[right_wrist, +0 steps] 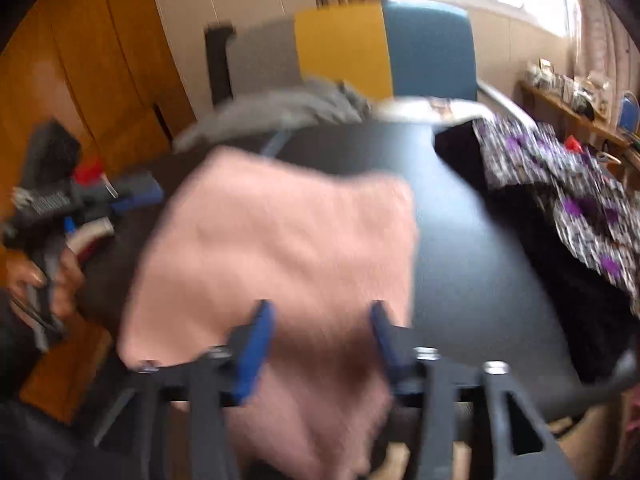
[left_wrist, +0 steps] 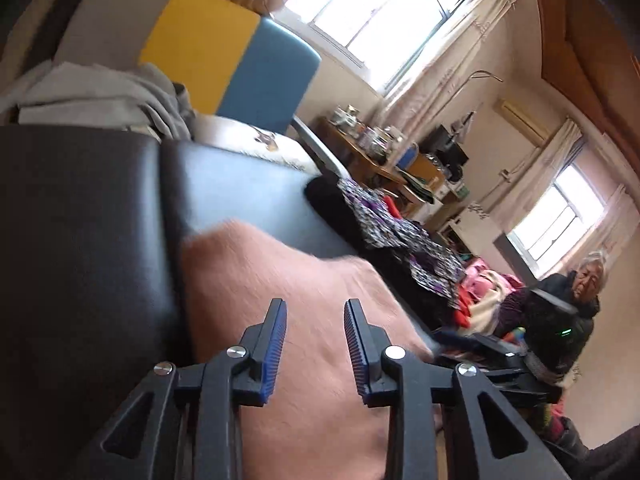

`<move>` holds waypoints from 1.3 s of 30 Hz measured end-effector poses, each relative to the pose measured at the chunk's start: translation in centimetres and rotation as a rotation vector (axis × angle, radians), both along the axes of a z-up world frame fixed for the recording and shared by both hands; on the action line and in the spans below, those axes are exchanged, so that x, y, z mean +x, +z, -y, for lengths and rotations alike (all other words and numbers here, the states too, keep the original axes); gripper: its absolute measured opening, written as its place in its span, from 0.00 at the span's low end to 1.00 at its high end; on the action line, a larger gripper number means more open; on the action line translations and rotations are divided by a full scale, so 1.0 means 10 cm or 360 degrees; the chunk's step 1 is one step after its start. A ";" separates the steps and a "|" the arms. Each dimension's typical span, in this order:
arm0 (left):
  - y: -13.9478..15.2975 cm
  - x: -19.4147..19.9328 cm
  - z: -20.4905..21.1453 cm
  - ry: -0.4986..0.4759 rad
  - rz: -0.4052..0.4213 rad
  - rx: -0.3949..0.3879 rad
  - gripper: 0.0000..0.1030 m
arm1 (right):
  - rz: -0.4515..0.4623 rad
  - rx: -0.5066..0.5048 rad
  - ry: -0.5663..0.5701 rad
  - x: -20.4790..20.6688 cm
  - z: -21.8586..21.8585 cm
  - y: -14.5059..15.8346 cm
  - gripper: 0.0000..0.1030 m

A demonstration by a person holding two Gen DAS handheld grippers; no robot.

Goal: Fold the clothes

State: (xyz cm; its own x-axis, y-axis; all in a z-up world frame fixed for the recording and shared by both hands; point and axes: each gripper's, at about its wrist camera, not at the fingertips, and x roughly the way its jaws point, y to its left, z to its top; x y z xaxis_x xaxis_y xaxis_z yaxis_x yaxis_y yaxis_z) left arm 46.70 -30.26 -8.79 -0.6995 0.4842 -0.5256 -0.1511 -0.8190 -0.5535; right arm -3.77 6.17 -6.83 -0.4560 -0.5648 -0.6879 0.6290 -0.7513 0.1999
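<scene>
The pink fleecy cloth, soft and floppy by the looks of it, is being left lying on the black desk with both grippers' fingers apart and empty, so it's probably best pinched at a corner.

A black table stands before a yellow-and-blue chair back, with bright curtained windows, a cluttered wooden desk and a seated person beyond
</scene>
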 end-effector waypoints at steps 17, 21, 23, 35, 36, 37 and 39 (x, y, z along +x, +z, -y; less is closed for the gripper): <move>-0.82 -1.31 -0.44 0.0051 0.0321 -0.0451 0.27 | 0.0009 0.0021 -0.0272 -0.90 0.51 -0.73 0.71; -0.79 -1.49 -0.33 0.0085 0.0352 -0.0507 0.28 | -0.0008 0.0089 -0.0264 -1.01 0.64 -0.72 0.73; -0.71 -1.61 -0.21 0.0155 0.0410 -0.0531 0.27 | -0.0003 0.0111 -0.0252 -1.08 0.69 -0.70 0.74; -0.34 -0.50 -0.49 -0.0083 0.0131 -0.0402 0.26 | 0.0095 -0.0047 -0.0230 -1.24 0.69 -0.52 0.83; -0.35 -0.40 -0.54 -0.0090 0.0113 -0.0436 0.26 | 0.0071 -0.0065 -0.0194 -1.14 0.66 -0.45 0.83; -0.35 -0.31 -0.55 -0.0079 0.0100 -0.0415 0.27 | 0.0047 -0.0084 -0.0158 -1.03 0.62 -0.38 0.83; -0.39 -0.14 -0.58 -0.0071 0.0086 -0.0382 0.29 | 0.0010 -0.0101 -0.0074 -0.80 0.56 -0.28 0.83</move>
State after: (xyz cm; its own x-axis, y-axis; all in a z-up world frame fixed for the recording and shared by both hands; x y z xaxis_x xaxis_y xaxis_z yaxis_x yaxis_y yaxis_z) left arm 45.29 -24.47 -12.72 -0.6479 0.3708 -0.6654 -0.1652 -0.9211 -0.3524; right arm -11.81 0.56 -9.68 -0.4783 -0.5858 -0.6543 0.5924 -0.7652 0.2520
